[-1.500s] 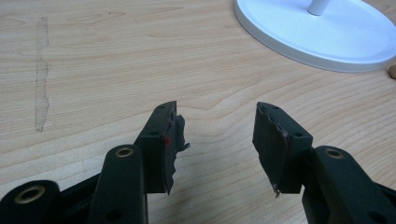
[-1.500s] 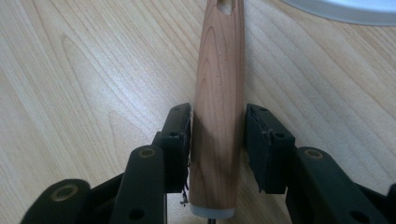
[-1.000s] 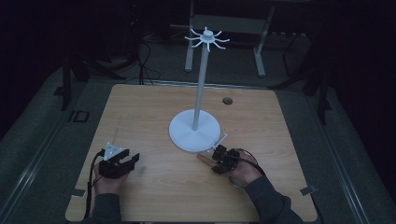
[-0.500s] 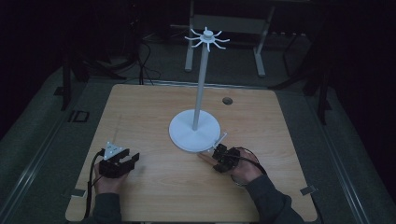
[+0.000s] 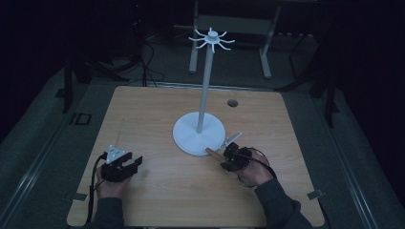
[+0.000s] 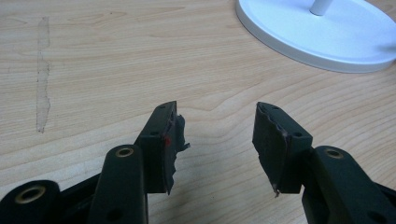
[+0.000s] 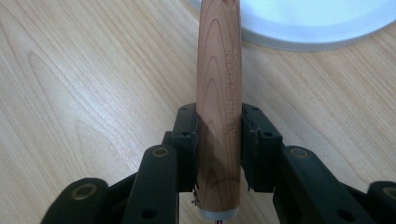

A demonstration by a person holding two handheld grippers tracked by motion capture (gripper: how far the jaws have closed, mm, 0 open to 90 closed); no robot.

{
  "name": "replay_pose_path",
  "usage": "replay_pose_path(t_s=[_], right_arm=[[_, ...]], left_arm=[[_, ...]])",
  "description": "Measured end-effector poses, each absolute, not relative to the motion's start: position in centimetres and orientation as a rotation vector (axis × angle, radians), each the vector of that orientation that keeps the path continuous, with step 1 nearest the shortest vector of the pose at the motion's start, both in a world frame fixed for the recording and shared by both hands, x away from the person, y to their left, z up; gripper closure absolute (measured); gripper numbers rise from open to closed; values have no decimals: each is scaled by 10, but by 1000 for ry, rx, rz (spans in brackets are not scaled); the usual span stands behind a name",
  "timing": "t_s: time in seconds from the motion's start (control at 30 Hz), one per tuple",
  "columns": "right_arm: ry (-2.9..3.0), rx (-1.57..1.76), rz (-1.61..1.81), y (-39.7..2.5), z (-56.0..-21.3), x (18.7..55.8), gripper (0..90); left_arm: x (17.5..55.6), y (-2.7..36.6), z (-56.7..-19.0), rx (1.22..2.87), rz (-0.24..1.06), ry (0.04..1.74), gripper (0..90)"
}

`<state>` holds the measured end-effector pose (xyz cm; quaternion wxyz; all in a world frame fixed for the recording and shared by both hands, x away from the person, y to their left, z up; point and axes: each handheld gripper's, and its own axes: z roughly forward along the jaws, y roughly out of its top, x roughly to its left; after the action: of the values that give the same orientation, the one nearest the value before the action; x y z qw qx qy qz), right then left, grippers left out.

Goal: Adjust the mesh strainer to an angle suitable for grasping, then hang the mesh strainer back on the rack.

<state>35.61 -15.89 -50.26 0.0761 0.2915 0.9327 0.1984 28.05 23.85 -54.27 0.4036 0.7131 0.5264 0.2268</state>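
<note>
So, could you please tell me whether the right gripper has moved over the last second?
No: the right gripper, shut on the wooden handle, sits at the same spot beside the white stand base.

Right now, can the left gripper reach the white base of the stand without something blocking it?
Probably yes. The left gripper stands open and holds nothing, and bare table lies between it and the white base. The right gripper, shut on a wooden handle, sits at the base's other side.
</note>
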Motion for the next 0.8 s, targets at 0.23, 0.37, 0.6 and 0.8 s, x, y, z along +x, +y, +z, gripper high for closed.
replay_pose_path(t_s=[0.23,0.37,0.6,0.8], right_arm=[[2753,897,655,-164,-498,357,694],[2729,911,692,-166,-495,358,694],[2694,932,721,-170,-492,360,694],[2649,968,767,-174,-489,362,694]], left_arm=[[281,238,-543,1802,577,1332,506],[280,238,-543,1802,579,1333,506],[281,238,-543,1802,579,1335,506],[281,238,-543,1800,579,1336,506]])
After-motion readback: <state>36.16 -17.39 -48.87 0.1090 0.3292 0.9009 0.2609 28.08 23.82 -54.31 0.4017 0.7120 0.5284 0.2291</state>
